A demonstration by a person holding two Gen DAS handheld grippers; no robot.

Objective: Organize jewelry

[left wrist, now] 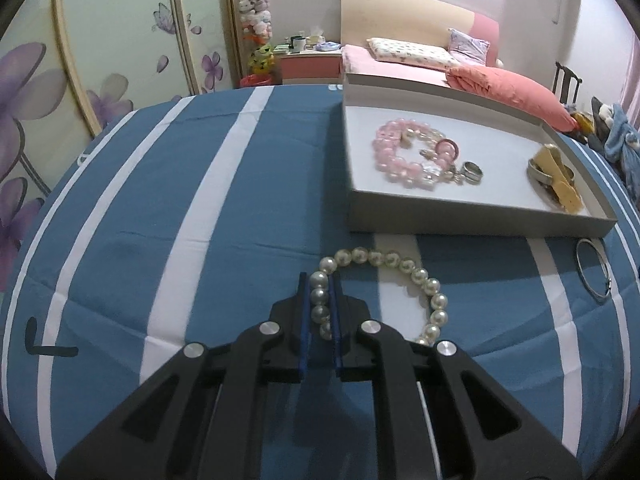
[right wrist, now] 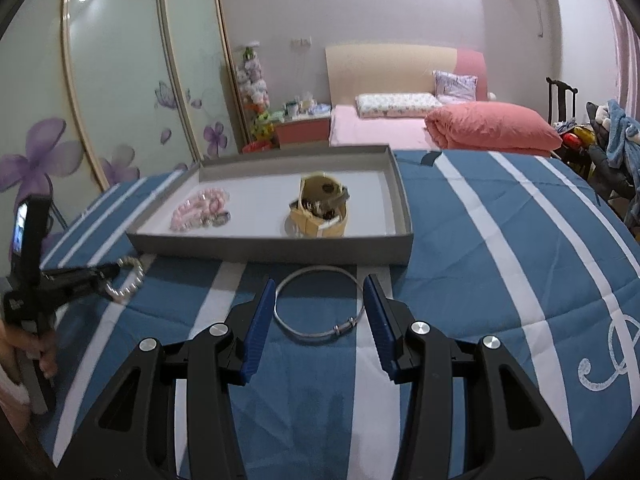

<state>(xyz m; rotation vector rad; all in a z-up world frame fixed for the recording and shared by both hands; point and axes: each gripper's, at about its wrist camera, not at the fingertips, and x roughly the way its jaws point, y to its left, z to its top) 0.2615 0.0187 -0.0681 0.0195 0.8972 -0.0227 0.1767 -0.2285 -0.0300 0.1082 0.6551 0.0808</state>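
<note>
The left gripper [left wrist: 320, 280] is clamped on a pearl bracelet [left wrist: 404, 266] lying on the blue striped bedspread [left wrist: 160, 200], just near of the gray tray [left wrist: 460, 222]. The right gripper [right wrist: 320, 284] stands apart, straddling a silver bangle [right wrist: 319, 306]. In the tray lie a pink bracelet [left wrist: 394, 156] and a ring [left wrist: 472, 171].
</note>
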